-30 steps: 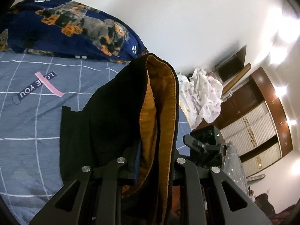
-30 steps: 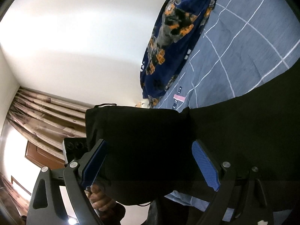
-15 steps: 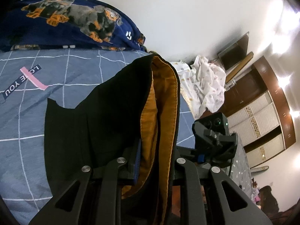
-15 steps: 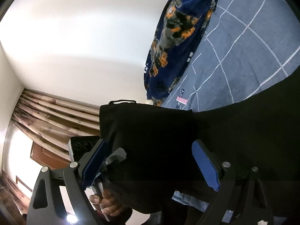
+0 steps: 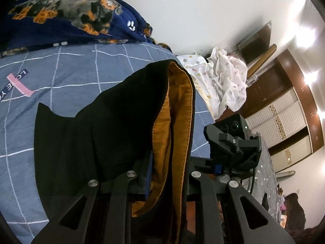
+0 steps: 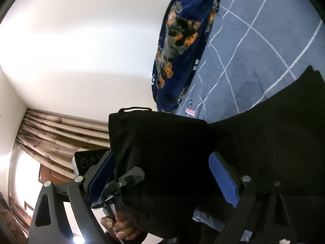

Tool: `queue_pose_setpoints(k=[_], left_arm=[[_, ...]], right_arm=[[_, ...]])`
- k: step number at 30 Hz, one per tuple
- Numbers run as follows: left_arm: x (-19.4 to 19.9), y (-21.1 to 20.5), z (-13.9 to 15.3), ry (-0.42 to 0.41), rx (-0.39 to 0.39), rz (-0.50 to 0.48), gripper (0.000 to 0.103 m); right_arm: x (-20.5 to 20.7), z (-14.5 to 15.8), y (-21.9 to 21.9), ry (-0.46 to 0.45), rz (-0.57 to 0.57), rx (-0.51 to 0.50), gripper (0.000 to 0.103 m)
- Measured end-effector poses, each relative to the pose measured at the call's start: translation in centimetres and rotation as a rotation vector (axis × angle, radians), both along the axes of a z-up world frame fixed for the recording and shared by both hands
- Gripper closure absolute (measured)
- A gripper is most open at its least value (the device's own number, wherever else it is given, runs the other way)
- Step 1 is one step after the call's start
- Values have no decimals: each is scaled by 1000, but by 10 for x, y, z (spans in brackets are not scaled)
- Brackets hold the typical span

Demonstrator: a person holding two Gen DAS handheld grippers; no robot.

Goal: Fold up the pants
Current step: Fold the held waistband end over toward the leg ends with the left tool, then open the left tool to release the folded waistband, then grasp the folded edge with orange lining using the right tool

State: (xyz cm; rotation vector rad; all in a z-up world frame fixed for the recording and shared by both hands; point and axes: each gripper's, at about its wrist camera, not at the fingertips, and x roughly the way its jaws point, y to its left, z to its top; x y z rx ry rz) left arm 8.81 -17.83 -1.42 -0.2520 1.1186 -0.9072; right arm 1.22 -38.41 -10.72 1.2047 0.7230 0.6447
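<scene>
Black pants [image 5: 113, 126] with an orange lining [image 5: 180, 109] hang from my left gripper [image 5: 168, 162], which is shut on the folded waist edge. The lower part of the pants drapes onto the blue checked bedspread [image 5: 67, 77]. In the right wrist view the pants [image 6: 254, 142] fill the lower right. A folded corner of them lies between the wide-apart blue pads [image 6: 223, 181] of my right gripper [image 6: 162, 174], which stands open without pressing on the cloth. A hand [image 6: 119, 225] holds the left gripper's handle at the lower left of that view.
A dark blue blanket with a dog print [image 5: 77, 20] lies bunched at the head of the bed. White patterned cloth [image 5: 225, 83] is heaped at the bed's far corner. Beyond it stand a brown wardrobe [image 5: 288, 109], curtains [image 6: 61, 136] and white walls.
My left gripper has moved across and downward with the pants, so more bedspread shows above them. The two grippers have drawn closer together: each looms larger in the other's view.
</scene>
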Motion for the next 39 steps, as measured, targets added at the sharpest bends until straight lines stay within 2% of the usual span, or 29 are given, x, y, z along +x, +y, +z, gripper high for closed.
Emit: queue_pose_setpoints(k=[7,14,20,23,26,29,36,39], left_arm=[[-1,-22,-11,7,29,-24,83],[-3,-41,-24,5,59,-70,77],[-5,-54,-32,48,41,-117,73],[-8,-55,-25,13,38,-129,69],[-7,-50,-15,-12,20,-121,65],[-3,-37,-8,-34,12,-92,57],[0,7,-11,-64,53,-23,56],[-1,28,-15,-72,83,4,55]], right_arm=[[1,-11,-9,20,-5,50,10],[-1,-22,-18,38,-19,104,8],[-3,-29,-24,57,-35,134,8],[-4,-29,-27,59,-46,135,4],[-5,-36,-30,115,-71,90,2],[-7,-48,-34,145,-82,127,2],[-5,-40,-36,170,-46,16,2],[-4,-39,-34,184,-17,-51,12]])
